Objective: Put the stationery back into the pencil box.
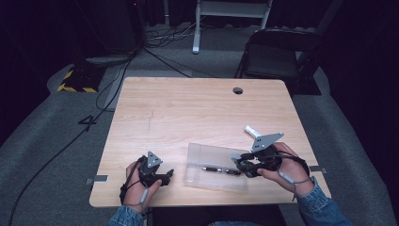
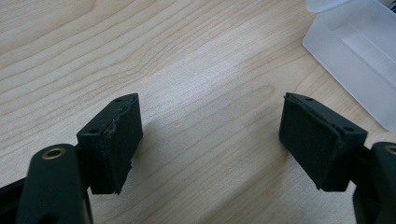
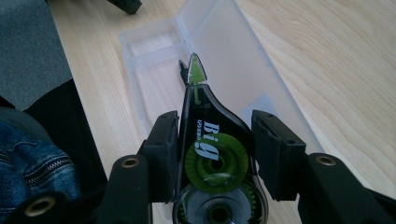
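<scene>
Your right gripper (image 3: 215, 154) has its fingers clamped on a black-and-green correction tape dispenser (image 3: 212, 140), above the clear plastic case (image 1: 207, 160) near the worktop's (image 1: 188, 108) near edge. Your left gripper (image 2: 210, 140) rests left of the case, fingers wide, holding nothing.

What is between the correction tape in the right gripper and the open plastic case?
Nothing visible. The right gripper holds the correction tape with its tip over the open plastic case. A pen lies inside the case, beside the tip.
</scene>
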Action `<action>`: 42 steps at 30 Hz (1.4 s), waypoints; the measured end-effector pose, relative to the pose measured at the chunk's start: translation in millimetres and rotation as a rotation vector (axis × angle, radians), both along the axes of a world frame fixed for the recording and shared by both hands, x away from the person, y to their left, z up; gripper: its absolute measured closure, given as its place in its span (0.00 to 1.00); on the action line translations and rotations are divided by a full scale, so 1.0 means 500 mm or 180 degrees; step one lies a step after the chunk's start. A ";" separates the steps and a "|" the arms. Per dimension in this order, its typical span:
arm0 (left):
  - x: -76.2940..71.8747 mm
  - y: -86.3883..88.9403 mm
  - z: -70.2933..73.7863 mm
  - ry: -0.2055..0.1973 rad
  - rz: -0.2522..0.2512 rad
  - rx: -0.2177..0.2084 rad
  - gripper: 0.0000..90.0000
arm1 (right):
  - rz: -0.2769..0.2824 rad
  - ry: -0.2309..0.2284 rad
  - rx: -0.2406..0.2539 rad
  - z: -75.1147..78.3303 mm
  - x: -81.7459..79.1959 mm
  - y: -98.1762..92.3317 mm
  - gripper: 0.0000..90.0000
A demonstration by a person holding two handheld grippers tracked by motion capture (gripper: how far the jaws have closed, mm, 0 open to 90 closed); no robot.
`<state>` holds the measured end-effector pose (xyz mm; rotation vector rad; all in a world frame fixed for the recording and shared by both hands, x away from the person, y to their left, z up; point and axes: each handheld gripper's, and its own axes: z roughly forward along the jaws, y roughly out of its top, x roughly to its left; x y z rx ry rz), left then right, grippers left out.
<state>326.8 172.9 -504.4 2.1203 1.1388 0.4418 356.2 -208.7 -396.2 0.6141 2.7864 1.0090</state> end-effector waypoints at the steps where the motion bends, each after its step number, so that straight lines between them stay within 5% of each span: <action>1: 0.000 0.000 0.000 0.0000 0.0000 0.0001 0.24 | 0.0017 0.0003 -0.0010 -0.002 0.000 0.002 0.60; 42: 0.000 0.000 0.000 0.0001 0.0001 0.0001 0.24 | 0.0509 0.0266 -0.0270 -0.106 0.010 0.062 0.59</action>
